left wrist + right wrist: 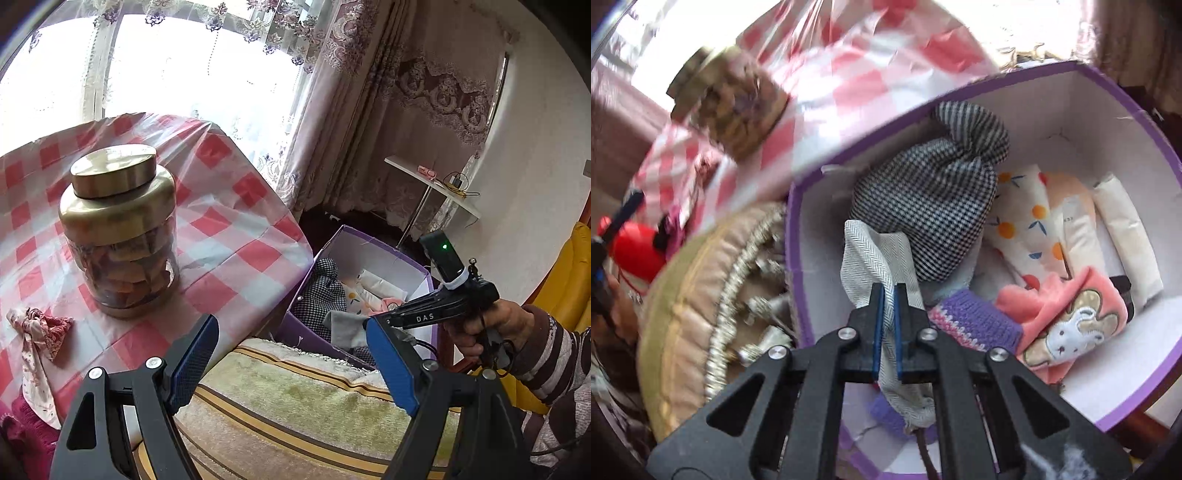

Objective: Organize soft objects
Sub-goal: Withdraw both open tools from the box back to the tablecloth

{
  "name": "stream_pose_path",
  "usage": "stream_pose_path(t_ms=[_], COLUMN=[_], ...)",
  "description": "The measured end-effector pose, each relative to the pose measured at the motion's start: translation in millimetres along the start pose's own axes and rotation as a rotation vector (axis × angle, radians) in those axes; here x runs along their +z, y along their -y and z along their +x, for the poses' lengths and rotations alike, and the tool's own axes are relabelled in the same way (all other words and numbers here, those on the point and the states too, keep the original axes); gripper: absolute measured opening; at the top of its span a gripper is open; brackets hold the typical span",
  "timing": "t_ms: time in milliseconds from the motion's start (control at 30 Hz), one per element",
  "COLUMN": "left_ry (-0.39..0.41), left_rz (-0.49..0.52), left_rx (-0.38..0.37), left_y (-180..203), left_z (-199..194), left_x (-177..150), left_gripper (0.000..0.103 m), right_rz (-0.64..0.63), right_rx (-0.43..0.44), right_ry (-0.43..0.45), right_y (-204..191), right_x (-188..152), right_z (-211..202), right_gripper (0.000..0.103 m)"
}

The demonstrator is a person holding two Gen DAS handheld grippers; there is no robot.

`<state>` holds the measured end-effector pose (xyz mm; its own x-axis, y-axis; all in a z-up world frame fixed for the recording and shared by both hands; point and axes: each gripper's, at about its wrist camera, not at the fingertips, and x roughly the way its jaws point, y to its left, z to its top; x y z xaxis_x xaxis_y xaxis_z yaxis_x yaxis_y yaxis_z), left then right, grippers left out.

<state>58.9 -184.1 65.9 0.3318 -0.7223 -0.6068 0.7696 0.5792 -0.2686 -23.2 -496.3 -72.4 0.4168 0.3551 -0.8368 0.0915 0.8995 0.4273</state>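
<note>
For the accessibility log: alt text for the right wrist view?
The right gripper has its jaws shut on a grey striped cloth over a purple box of folded clothes, beside a checked bundle and a pink bunny cloth.

A jar (120,229) stands on the desk (236,236), with a cloth bundle (37,332) lying near it at the desk's edge. Right of the desk sits a box (1082,110) holding a checked bundle (931,206), folded cloths (1027,229) and a knitted piece (975,325).

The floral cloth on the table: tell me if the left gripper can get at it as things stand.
Probably yes. The left gripper is open and empty, and the floral cloth lies uncovered at the table edge, beside the gripper's near finger. The jar stands behind it, not in the way.
</note>
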Motion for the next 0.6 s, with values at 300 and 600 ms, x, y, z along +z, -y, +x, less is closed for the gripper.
stream_pose_path(t_ms=[300, 600], left_ry=[0.043, 0.064], left_rz=[-0.083, -0.318], left_rx=[0.023, 0.297], left_y=[-14.0, -60.5], left_z=[-14.9, -53.4], left_x=[-2.0, -24.3], left_gripper=[0.083, 0.083], right_rz=[0.085, 0.041], right_rx=[-0.038, -0.017], right_ry=[0.08, -0.146], right_y=[-2.3, -9.0], right_x=[15.4, 3.3], right_z=[-10.1, 40.3], right_gripper=[0.013, 0.062])
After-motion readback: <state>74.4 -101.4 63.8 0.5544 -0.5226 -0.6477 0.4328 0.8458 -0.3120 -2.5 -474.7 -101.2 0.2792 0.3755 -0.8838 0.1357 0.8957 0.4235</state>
